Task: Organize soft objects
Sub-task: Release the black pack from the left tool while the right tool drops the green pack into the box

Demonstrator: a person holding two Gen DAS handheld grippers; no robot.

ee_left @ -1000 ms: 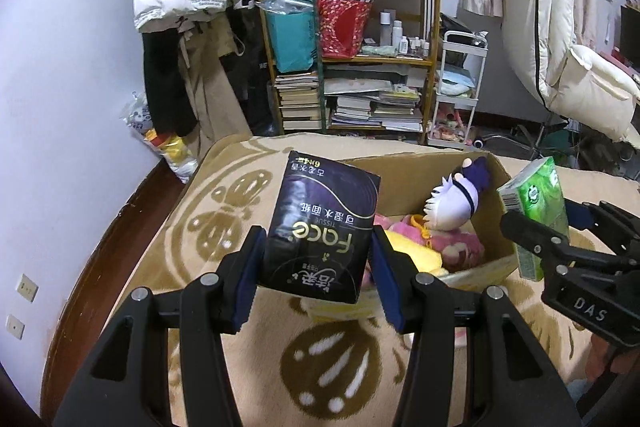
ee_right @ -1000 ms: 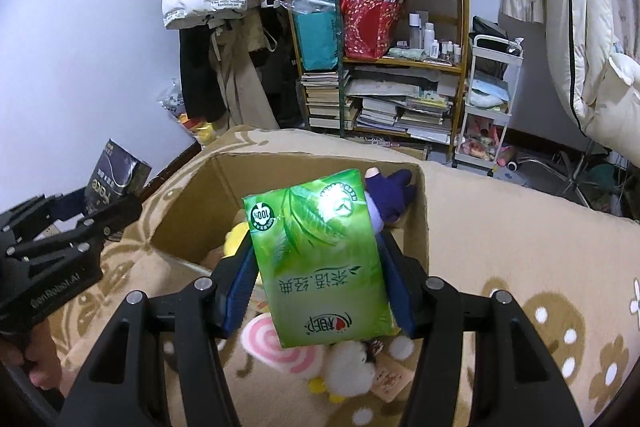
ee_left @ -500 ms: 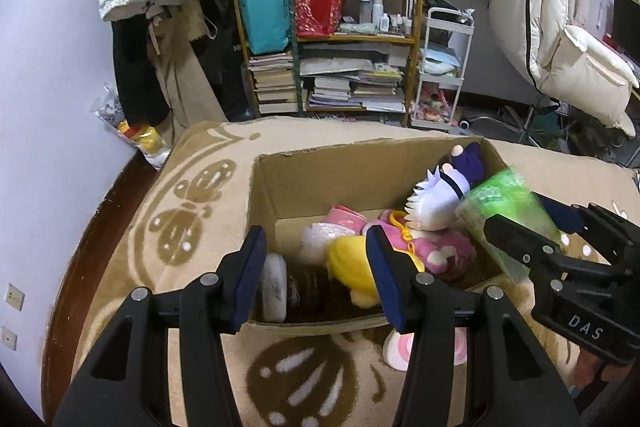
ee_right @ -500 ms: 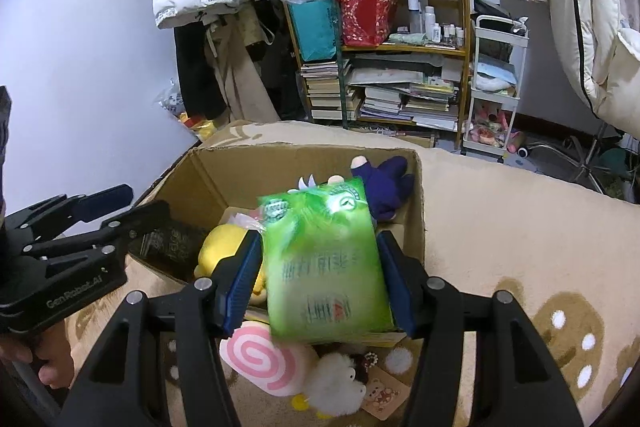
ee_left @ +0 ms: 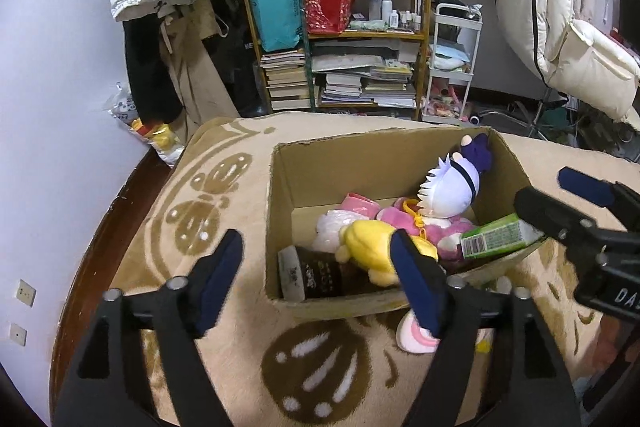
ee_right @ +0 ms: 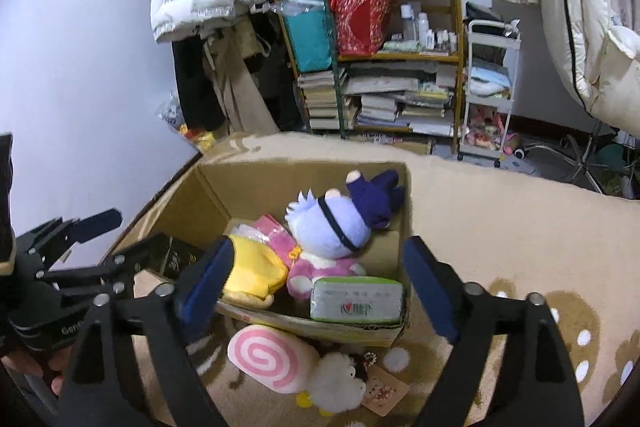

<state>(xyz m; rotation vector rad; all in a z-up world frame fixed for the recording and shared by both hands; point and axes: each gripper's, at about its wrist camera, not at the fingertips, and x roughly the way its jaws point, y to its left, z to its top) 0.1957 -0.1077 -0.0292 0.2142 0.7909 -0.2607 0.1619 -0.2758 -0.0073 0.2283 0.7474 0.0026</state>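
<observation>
Two tissue packs are seen lying inside the open brown cardboard box [ee_left: 320, 163] at frame centre: the black tissue pack [ee_left: 316, 277] at its lower left corner, the green tissue pack [ee_right: 357, 299] at its lower right. Both the left claw [ee_left: 320, 279] and the right claw [ee_right: 316, 291] are spread wide, nothing gripped. A pink swirl-patterned plush roll [ee_right: 268, 359] lies on the beige patterned blanket [ee_right: 500, 219] below the box.

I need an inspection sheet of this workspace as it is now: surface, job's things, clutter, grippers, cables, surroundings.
Surface: beige patterned blanket.
Job's things: cardboard box holds plush toys, black tissue pack and green tissue pack; pink swirl plush lies outside, in front of the box.
Clutter: nothing seen on the blanket.
Grippers: left gripper and right gripper open, empty.
Cables: nothing seen.
Surroundings: crowded bookshelf, white cart.
</observation>
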